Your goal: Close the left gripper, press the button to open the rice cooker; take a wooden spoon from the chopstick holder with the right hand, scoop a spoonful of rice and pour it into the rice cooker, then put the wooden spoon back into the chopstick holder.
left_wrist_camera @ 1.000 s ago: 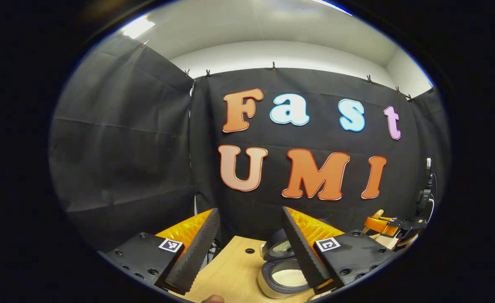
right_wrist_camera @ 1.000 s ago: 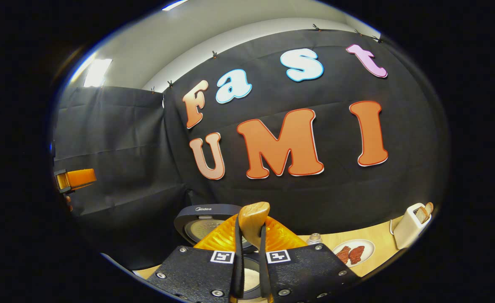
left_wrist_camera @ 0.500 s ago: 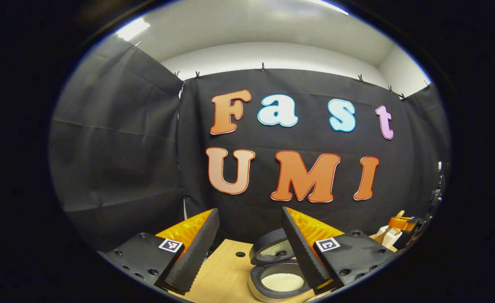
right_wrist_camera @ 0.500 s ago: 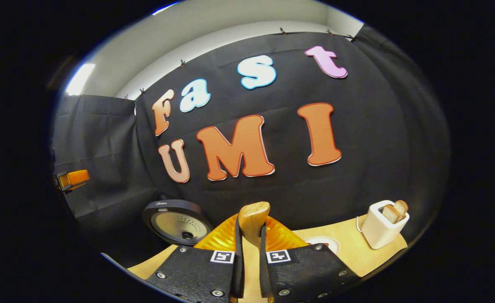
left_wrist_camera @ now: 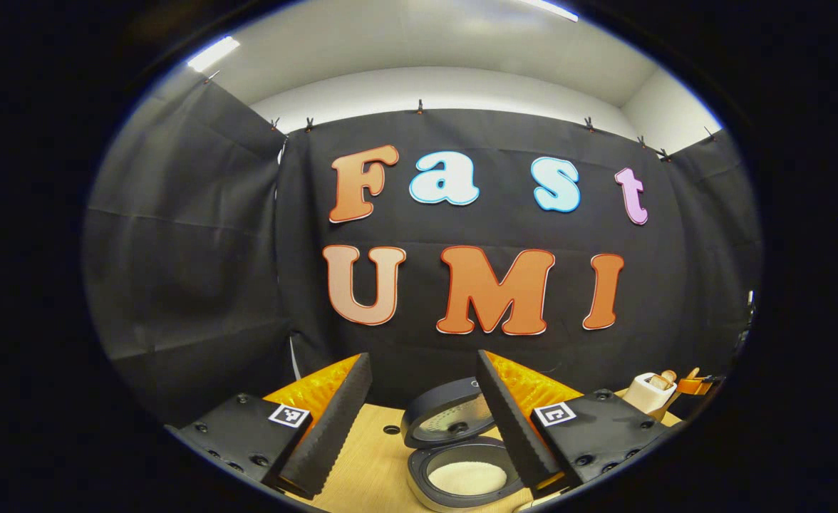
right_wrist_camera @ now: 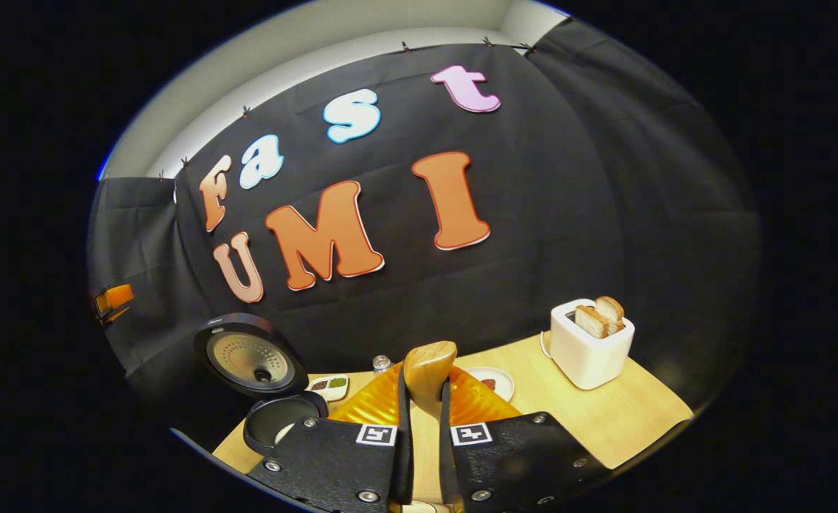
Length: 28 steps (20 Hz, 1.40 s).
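The rice cooker (left_wrist_camera: 462, 474) stands open on the wooden table, its lid (left_wrist_camera: 447, 420) raised and white rice in the pot. My left gripper (left_wrist_camera: 422, 367) is open and empty, held above the table in front of the cooker. My right gripper (right_wrist_camera: 425, 388) is shut on the wooden spoon (right_wrist_camera: 430, 360), whose rounded end sticks up between the fingers. In the right gripper view the cooker (right_wrist_camera: 280, 420) lies low at the left with its lid (right_wrist_camera: 248, 360) up, and the left gripper (right_wrist_camera: 112, 301) shows far off at the left edge.
A white toaster (right_wrist_camera: 590, 345) with bread slices stands at the right of the table (right_wrist_camera: 604, 420). A small plate (right_wrist_camera: 494, 381), a shaker (right_wrist_camera: 382, 363) and a little dish of seasonings (right_wrist_camera: 330, 385) sit behind the right gripper's fingers. The toaster (left_wrist_camera: 648, 390) also appears at the far right.
The right gripper has swung right with the spoon, so the cooker slid to the left and the toaster came nearer. The left gripper view shifted slightly; its jaws stayed open.
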Each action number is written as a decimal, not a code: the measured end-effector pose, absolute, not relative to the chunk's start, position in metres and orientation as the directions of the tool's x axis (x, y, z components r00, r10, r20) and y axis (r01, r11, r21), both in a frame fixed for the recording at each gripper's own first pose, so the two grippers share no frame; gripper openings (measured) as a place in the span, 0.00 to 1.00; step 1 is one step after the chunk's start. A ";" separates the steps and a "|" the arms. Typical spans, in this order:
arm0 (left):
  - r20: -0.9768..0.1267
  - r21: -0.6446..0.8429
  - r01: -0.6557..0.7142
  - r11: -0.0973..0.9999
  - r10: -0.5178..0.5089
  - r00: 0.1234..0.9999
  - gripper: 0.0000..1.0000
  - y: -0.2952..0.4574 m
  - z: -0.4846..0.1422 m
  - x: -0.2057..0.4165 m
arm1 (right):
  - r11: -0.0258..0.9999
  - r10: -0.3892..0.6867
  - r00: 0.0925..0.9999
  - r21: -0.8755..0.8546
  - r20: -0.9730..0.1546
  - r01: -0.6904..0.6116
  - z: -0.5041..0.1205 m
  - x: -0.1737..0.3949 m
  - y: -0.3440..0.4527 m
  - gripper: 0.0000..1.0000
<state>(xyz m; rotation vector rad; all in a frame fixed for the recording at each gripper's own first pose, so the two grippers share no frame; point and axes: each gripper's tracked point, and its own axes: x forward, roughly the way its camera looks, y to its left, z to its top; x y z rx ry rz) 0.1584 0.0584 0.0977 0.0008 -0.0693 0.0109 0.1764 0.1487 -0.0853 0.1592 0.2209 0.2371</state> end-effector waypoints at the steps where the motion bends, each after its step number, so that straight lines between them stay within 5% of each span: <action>1: 0.072 0.000 -0.007 1.000 0.007 0.997 0.99 0.057 0.099 0.159 | 0.961 0.240 0.948 0.190 -0.208 -0.201 -0.095 0.174 0.144 0.14; 18: 0.035 0.031 -0.031 0.999 0.030 0.999 0.96 0.047 0.087 0.146 | 0.944 0.203 0.898 0.320 -0.390 -0.074 -0.220 0.164 0.102 0.13; 28: 0.011 0.031 -0.048 0.998 0.048 0.999 1.00 0.044 0.081 0.141 | 0.912 0.220 0.888 0.407 -0.403 -0.041 -0.235 0.161 0.080 0.18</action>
